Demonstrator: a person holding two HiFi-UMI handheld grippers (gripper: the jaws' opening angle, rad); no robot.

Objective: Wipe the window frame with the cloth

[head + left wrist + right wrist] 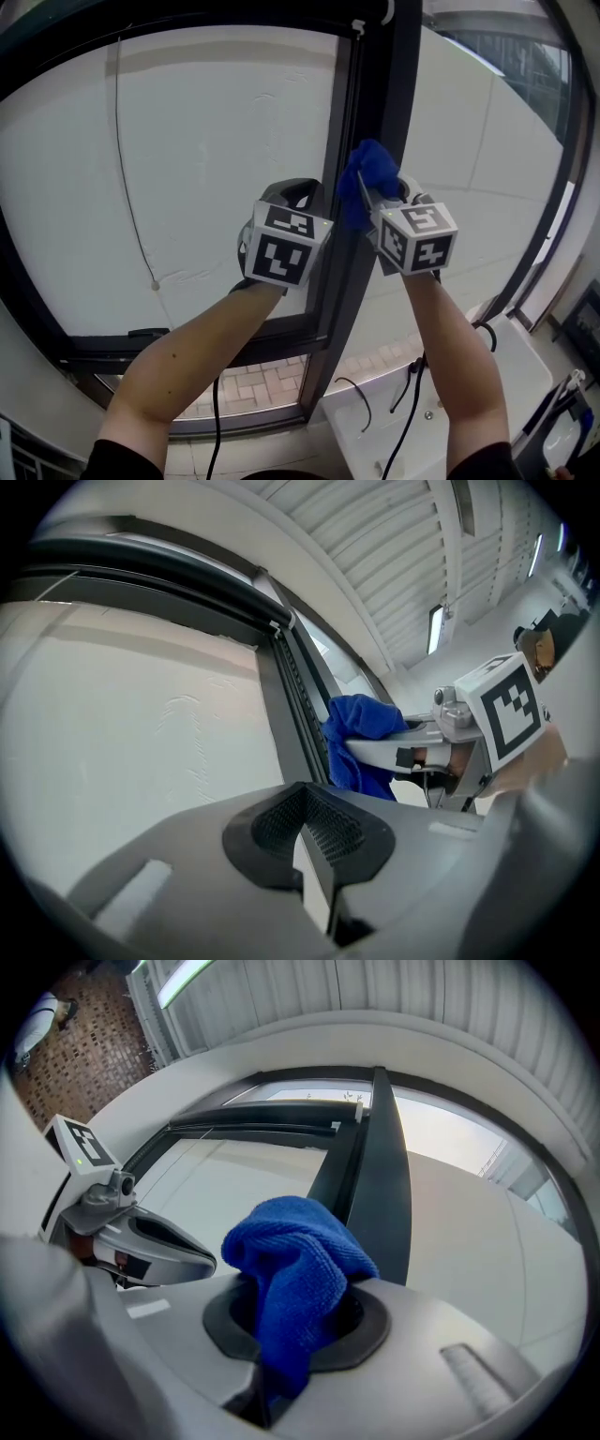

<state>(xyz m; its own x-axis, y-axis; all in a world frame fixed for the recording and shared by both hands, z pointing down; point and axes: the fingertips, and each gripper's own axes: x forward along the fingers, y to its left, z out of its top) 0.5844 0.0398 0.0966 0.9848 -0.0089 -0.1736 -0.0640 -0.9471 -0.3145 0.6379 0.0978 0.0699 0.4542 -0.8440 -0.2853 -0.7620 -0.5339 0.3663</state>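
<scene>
A black window frame post [370,141] runs up the middle of the glass. My right gripper [380,192] is shut on a bunched blue cloth [367,178] and holds it against that post, about halfway up. In the right gripper view the blue cloth [295,1283] bulges out of the closed jaws, with the black post [380,1176] just beyond it. My left gripper [300,192] hovers just left of the post, jaws shut and empty. From the left gripper view, the blue cloth [361,738] lies against the frame post [300,705], with the right gripper [403,747] beside it.
White wall fills the window panes [187,169] on both sides of the post. A thin cord [127,169] hangs in the left pane. Below, the black sill [131,347] runs across, and a white box [422,412] with cables stands at lower right.
</scene>
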